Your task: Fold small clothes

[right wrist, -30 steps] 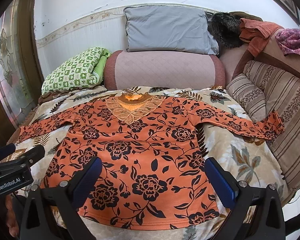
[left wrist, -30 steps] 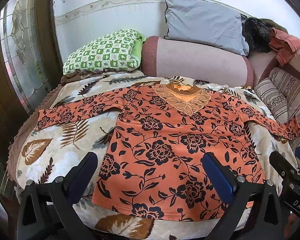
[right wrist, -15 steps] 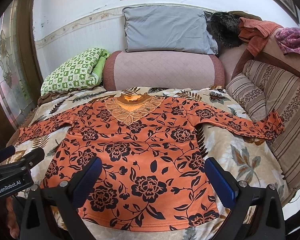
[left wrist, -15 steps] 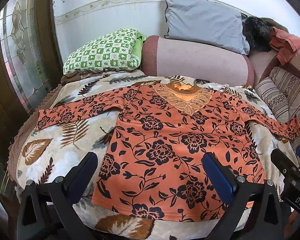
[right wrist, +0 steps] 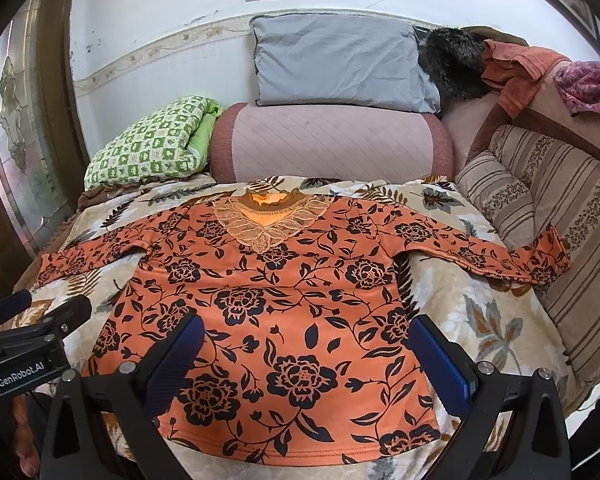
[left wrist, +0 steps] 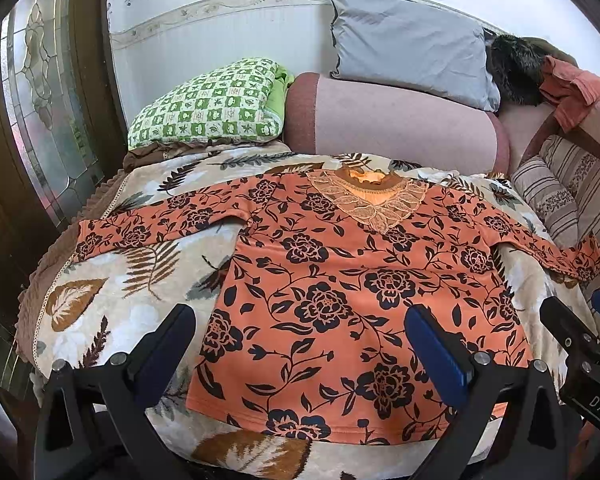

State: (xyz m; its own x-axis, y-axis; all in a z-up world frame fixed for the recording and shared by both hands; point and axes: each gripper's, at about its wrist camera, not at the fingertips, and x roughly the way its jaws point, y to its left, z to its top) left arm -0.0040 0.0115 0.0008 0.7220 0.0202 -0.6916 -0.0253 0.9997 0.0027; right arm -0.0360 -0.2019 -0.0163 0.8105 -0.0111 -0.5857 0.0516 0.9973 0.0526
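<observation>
An orange long-sleeved top with black flowers lies flat and face up on a leaf-patterned blanket, sleeves spread out to both sides, lace collar at the far end. It also shows in the right wrist view. My left gripper is open and empty, held above the hem at the near edge. My right gripper is open and empty, also above the hem. Each gripper shows at the edge of the other's view.
A pink bolster, a grey pillow and a green checked pillow lie behind the top. Striped cushions stand on the right. A glass-panelled door is on the left.
Both grippers have drifted very slightly; the top has not moved and the jaws stay open.
</observation>
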